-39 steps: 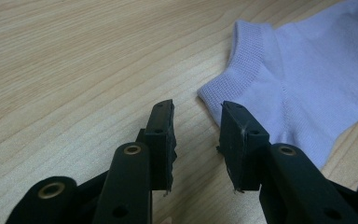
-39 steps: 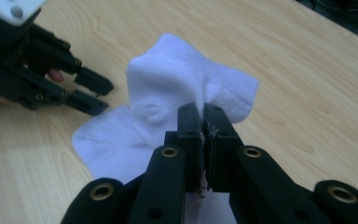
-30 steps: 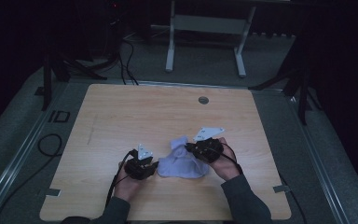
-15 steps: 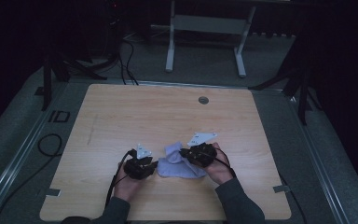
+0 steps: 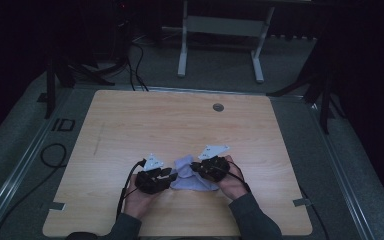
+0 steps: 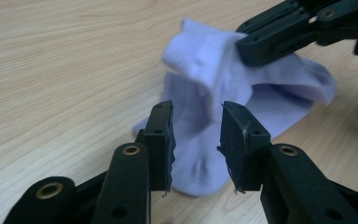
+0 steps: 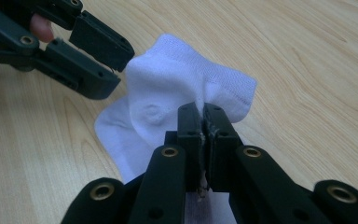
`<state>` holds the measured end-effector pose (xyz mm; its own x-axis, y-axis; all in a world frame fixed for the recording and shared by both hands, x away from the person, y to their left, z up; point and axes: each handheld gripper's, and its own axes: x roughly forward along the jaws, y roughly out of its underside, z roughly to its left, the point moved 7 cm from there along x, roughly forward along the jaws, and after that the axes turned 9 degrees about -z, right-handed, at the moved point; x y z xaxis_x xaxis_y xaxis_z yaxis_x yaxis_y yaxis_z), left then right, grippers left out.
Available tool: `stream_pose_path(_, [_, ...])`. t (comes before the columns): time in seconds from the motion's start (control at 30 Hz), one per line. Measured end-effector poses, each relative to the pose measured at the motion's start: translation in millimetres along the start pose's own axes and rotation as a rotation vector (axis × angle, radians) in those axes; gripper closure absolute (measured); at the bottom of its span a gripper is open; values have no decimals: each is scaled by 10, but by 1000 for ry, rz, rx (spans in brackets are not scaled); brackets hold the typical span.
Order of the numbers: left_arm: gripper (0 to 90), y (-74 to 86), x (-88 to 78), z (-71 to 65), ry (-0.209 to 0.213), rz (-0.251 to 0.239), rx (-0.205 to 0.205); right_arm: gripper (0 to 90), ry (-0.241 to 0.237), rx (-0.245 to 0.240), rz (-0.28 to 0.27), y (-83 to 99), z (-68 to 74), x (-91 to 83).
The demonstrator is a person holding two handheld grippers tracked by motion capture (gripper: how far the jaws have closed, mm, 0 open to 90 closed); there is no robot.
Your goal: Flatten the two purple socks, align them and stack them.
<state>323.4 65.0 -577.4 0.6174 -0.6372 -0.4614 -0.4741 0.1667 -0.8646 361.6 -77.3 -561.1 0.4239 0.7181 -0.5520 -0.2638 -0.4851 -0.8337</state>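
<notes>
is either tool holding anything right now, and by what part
The right tool is shut on the pale sock, pinching a raised fold of its fabric. The left tool is open, its jaws apart over the sock's near end, holding nothing.

The sock (image 5: 192,176) is pale lilac-white, a short ankle kind of soft ribbed knit. In the high view it lies crumpled on the wood, low in the frame and just right of centre. In the left gripper view (image 6: 242,93) it sits upper right of centre: part of it lies flat, while a folded bunch is raised off the surface. In the right gripper view (image 7: 168,102) it fills the centre, looks whiter, and its hemmed cuff edge runs down the right side.
</notes>
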Motion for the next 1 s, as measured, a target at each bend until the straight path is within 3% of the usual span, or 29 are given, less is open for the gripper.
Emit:
stream_pose_path(0.17, [652,5,65,-53,16,11,4,863,-3,-1,6,9,14,10])
stream_pose_path(0.33, [878,17,100,-104,12,29,43,862,-12,-4,9,22,32,24])
stream_pose_path(0.5, [889,13,94,-118,12,29,47,847,-15,-3,12,31,31,26])
stream_pose_path(0.53, [890,9,89,-116,10,26,47,782,-16,2,7,24,34,11])
stream_pose_path(0.63, [891,13,84,-107,7,27,51,703,-14,6,-15,3,44,-56])
stream_pose_path(0.73, [892,16,81,-104,6,28,50,685,-4,13,-29,-9,45,-98])
stream_pose_path(0.77, [892,18,77,-103,5,30,51,682,29,36,-80,-12,22,-277])
stream_pose_path(0.83, [892,15,75,-103,3,25,44,728,63,50,-87,38,-8,-393])
stream_pose_path(0.9, [892,14,67,-92,2,29,48,759,82,53,-78,74,-28,-446])
stream_pose_path(0.93, [892,13,60,-84,2,28,48,804,131,39,-41,164,-73,-541])
stream_pose_path(0.97, [892,13,60,-84,2,28,48,804,131,39,-41,164,-73,-541])
stream_pose_path(1.0, [892,13,57,-81,1,28,45,819,160,39,-13,263,-109,-614])
